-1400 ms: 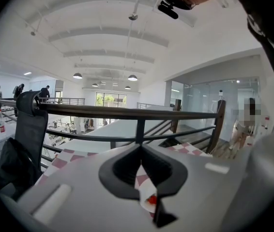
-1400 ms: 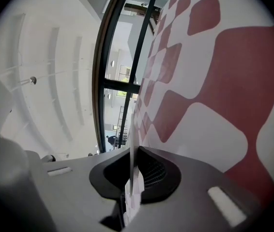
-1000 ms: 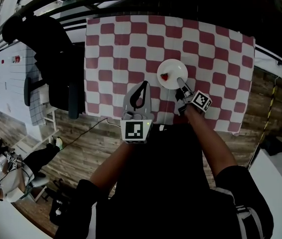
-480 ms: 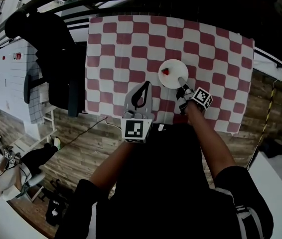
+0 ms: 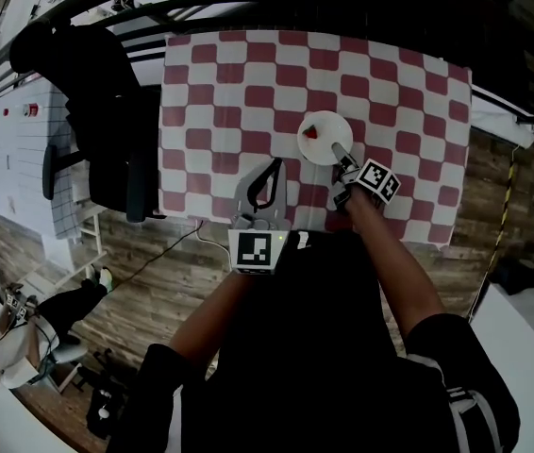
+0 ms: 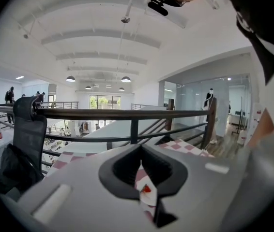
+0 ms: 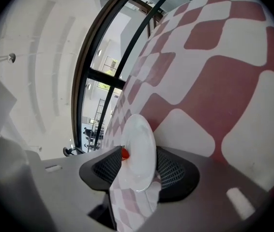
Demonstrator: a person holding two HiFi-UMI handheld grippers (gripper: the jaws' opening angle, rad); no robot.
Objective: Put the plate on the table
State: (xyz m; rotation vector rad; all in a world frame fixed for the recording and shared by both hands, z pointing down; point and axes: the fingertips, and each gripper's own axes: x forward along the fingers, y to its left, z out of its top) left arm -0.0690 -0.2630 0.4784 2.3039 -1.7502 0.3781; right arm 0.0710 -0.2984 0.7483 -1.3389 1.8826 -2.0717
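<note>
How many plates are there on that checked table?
1. The white plate lies on the checked tablecloth, at the person's side, between the right gripper's opening jaws. None seems hidden.

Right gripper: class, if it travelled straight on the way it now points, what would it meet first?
The white plate. Its near rim lies between the right gripper's fingers, which are opening, so any forward travel would probably push the plate across the checked tablecloth.

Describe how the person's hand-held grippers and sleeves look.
Left hand-held gripper and right hand-held gripper: grey, black pads, a cube of black-and-white square markers each. Sleeves: short, dark, white stripes on the right. The right jaws are opening around the plate.
</note>
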